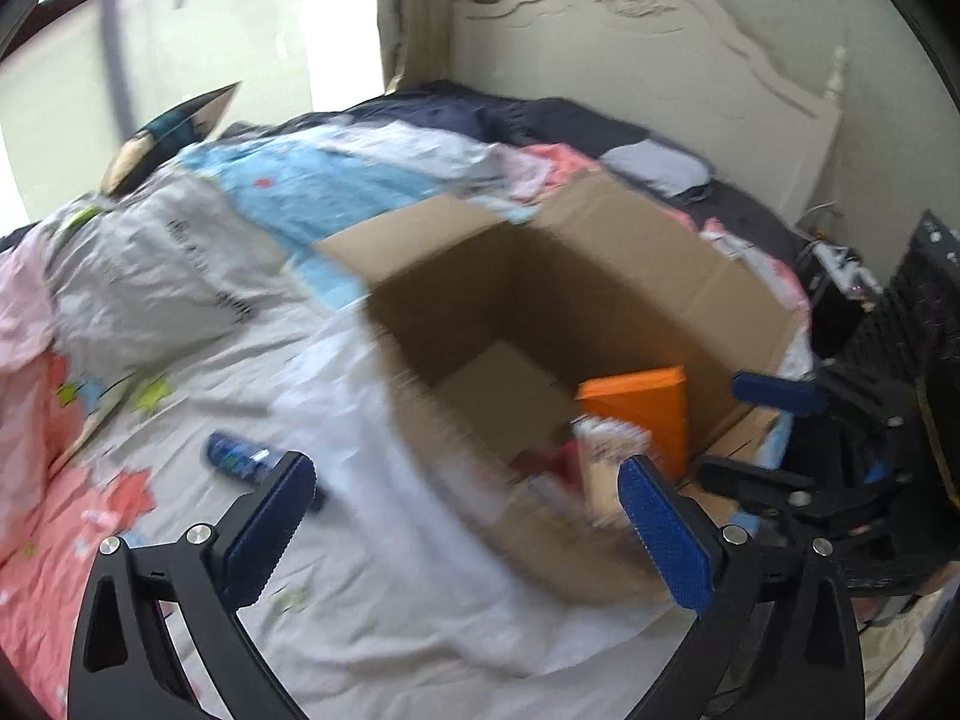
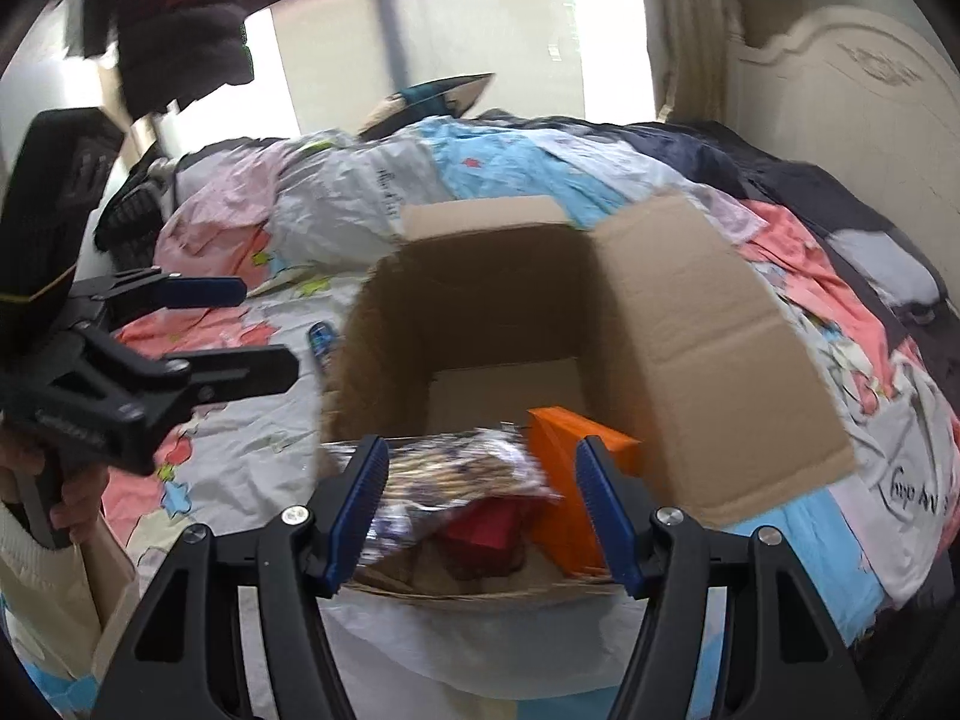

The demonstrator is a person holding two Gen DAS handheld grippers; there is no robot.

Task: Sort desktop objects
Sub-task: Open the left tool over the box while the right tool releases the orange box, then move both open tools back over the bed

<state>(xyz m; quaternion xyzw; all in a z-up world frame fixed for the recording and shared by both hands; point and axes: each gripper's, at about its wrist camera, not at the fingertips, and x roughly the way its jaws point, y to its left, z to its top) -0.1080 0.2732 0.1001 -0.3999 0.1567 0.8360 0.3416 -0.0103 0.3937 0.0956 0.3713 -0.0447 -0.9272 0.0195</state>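
I hold a gripper in each hand over a bed [image 1: 372, 600] covered in rumpled, patterned bedding. An open cardboard box [image 2: 690, 324] sits on the bedding in front of me, its flaps folded outward. Inside it, against the right wall, an orange box [image 2: 570, 516] stands on edge. Left of the orange box lies a crinkly printed packet [image 2: 456, 474], blurred, slanting across the near part of the box. Under the packet, on the box floor, rests a small red item [image 2: 489, 525]; I cannot tell what it is. The far half of the box floor is bare cardboard.

My right gripper [image 2: 483, 510] hangs above the near rim of the box, its blue pads parted to a middling width. The packet shows between them, but the pads do not press on it. My left gripper [image 1: 468, 525] is spread wide with nothing between its pads; it is at the near left edge of the box. In the right wrist view my hand [image 2: 75, 498] grips the left gripper's handle.

Outside the box, on the bedding to its left, lies a small dark blue bottle [image 1: 240, 457] on its side, near my left gripper's left pad.
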